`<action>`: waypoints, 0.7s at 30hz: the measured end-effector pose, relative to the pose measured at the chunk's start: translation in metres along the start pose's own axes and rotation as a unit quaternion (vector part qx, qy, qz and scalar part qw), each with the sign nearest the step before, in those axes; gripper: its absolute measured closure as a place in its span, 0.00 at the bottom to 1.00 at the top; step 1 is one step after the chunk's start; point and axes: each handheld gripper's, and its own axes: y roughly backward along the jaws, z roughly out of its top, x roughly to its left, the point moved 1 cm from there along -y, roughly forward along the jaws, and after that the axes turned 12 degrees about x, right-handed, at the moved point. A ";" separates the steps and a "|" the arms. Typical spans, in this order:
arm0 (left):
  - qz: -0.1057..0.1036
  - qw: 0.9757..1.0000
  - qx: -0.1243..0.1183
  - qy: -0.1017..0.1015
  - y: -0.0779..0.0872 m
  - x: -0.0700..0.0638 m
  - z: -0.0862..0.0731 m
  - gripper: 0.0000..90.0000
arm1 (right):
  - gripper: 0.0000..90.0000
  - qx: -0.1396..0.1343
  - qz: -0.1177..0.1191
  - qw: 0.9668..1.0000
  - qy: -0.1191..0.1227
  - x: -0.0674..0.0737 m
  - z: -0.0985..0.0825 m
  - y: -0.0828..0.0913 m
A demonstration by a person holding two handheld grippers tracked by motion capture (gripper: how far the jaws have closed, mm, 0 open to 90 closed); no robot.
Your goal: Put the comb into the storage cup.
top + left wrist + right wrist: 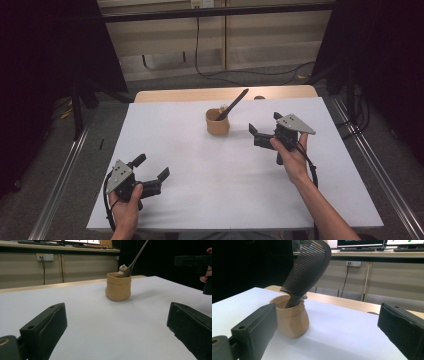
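Fingers of the left gripper stand spread wide with nothing between them; in the high view this gripper sits at the lower left of the frame, held low over the white counter by the left hand. The right gripper is right of centre in that view, gripped by the right hand, and its 2 fingers are also spread apart and hold nothing.

A tan cup stands upright on the counter, slightly above the middle of the high view, just left of the right gripper and well apart from the left one. A dark comb leans out of it toward the upper right. In the right gripper view the cup is at centre left, near the left finger but not touching it, and the comb rises to the top of the frame, teeth toward the lower left. In the left gripper view the cup sits above the middle, and a small pale thing, too small to identify, shows at its rim beside the comb.
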 end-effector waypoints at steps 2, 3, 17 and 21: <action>0.000 1.000 0.001 0.000 0.000 0.000 0.000 0.03 | 0.02 -0.004 -0.005 1.000 0.004 -0.001 -0.002 0.004; 0.000 1.000 0.001 0.001 0.000 0.000 0.000 0.03 | 0.02 -0.004 -0.007 1.000 0.003 -0.001 -0.002 0.006; 0.017 1.000 0.004 0.010 0.003 0.000 -0.001 0.03 | 0.02 -0.025 -0.021 0.999 0.011 -0.001 -0.017 0.033; 0.018 1.000 0.003 0.011 0.004 0.001 -0.002 0.03 | 0.02 -0.027 -0.025 0.999 0.016 0.000 -0.021 0.043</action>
